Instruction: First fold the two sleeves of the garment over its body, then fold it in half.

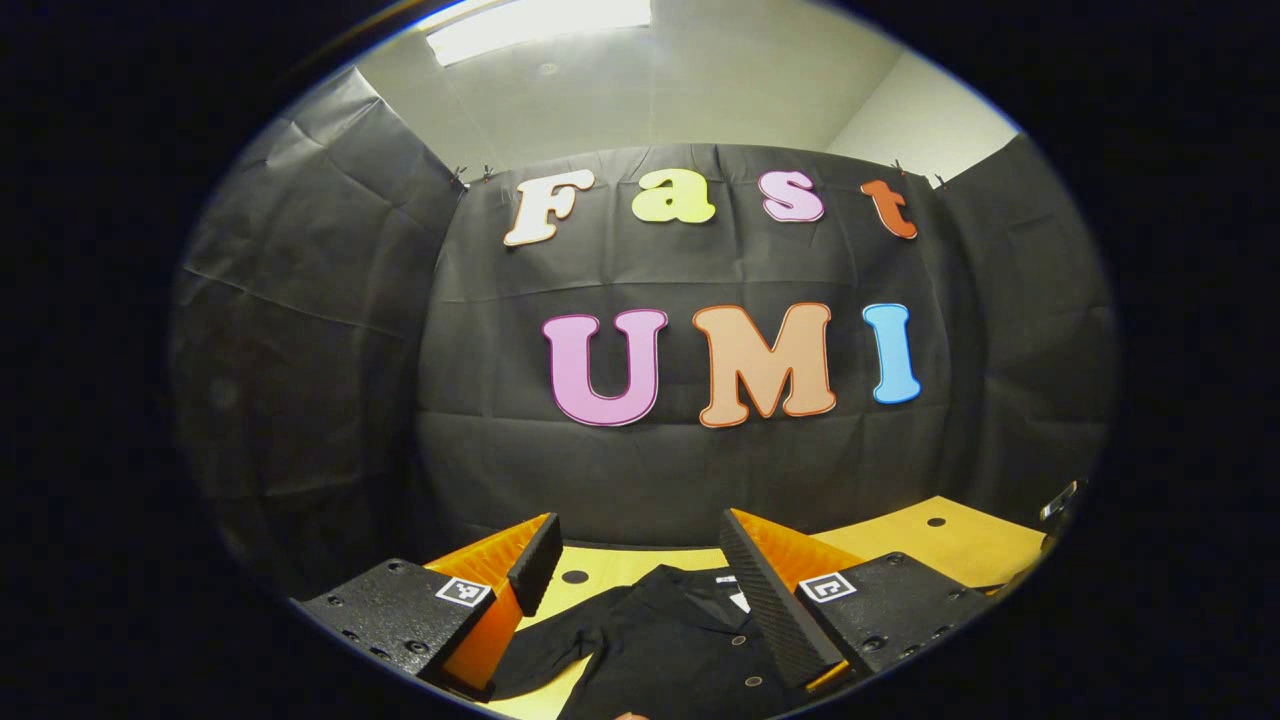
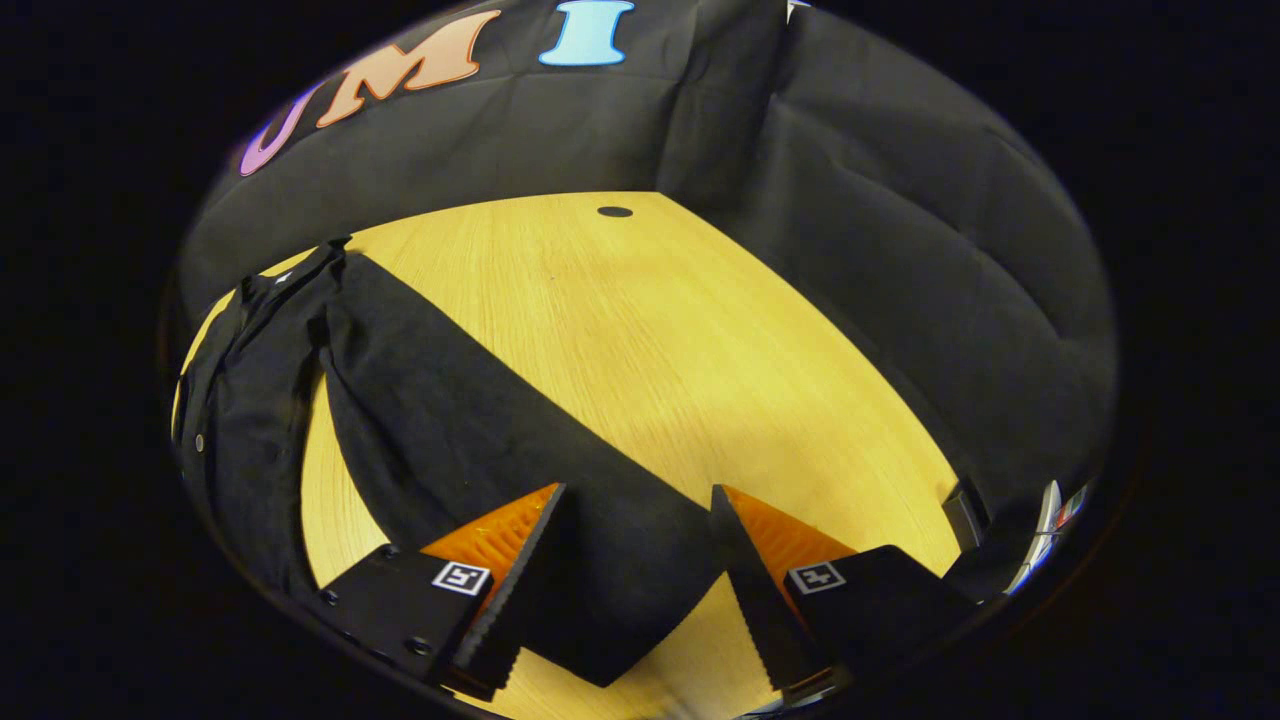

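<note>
A black button-up garment (image 1: 660, 640) lies flat on the yellow wooden table (image 1: 940, 545). In the left gripper view my left gripper (image 1: 640, 575) hovers open above the collar and button placket, its fingers (image 1: 535, 562) apart with nothing between them. In the right gripper view one long black sleeve (image 2: 470, 420) stretches out diagonally from the garment's body (image 2: 250, 400) across the table (image 2: 650, 330). My right gripper (image 2: 635, 560) stands open over the cuff end of that sleeve, one finger on each side of the cloth, not pressing on it.
Black cloth walls close the booth on the far and right sides. Bare tabletop spreads to the right of the sleeve, with a small dark hole (image 2: 614, 211) near the far edge. A small dark device (image 2: 965, 515) sits at the table's right edge.
</note>
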The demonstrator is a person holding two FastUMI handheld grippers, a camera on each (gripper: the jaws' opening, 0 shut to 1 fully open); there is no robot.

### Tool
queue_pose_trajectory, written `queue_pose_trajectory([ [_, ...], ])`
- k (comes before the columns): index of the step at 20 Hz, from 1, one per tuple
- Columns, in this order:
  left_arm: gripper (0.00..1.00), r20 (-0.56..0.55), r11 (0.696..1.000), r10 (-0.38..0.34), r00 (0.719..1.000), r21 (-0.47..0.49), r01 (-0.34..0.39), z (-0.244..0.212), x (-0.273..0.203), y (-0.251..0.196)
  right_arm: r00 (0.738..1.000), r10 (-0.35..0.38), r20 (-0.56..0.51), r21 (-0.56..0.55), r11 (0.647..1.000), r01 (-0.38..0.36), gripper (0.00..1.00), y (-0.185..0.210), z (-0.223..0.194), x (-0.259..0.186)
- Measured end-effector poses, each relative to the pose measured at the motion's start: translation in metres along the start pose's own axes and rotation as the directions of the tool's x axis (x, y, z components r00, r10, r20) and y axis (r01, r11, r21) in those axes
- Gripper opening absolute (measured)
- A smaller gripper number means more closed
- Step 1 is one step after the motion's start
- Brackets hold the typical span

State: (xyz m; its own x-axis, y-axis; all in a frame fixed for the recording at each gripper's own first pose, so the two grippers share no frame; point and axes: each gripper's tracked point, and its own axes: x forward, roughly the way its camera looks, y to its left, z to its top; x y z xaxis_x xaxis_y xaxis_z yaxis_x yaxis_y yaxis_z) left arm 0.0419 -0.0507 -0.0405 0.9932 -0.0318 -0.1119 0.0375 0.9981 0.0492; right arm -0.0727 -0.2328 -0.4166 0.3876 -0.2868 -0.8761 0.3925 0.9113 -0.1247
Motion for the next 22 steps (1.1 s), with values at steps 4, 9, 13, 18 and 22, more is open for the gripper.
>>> queue_pose_trajectory([
  [4, 0.95, 0.000, 1.000, -0.013, 1.000, 0.007, 0.013, 0.001, 0.000, -0.007, 0.998, 0.059, 0.016, 0.120, 0.991, -0.061, 0.30, 0.014, 0.001, -0.001],
  [9, 0.99, 0.018, 1.000, -0.006, 1.000, 0.018, 0.005, 0.005, -0.001, -0.006, 0.998, 0.069, -0.013, 0.000, 0.998, -0.069, 0.03, 0.013, 0.003, 0.000],
  [13, 0.96, 0.017, 0.999, 0.027, 0.999, 0.040, -0.028, 0.004, -0.001, -0.007, 0.979, 0.167, 0.114, 0.004, 0.986, -0.168, 0.03, 0.033, 0.038, -0.020],
  [18, 0.95, 0.009, 0.997, 0.064, 0.998, 0.038, -0.064, 0.002, -0.003, -0.013, 0.922, 0.315, 0.227, -0.065, 0.949, -0.308, 0.03, 0.064, 0.089, -0.063],
  [22, 0.99, 0.007, 0.996, 0.078, 0.997, 0.031, -0.078, -0.002, -0.006, -0.003, 0.878, 0.395, 0.272, -0.085, 0.918, -0.387, 0.03, 0.109, 0.125, -0.103],
])
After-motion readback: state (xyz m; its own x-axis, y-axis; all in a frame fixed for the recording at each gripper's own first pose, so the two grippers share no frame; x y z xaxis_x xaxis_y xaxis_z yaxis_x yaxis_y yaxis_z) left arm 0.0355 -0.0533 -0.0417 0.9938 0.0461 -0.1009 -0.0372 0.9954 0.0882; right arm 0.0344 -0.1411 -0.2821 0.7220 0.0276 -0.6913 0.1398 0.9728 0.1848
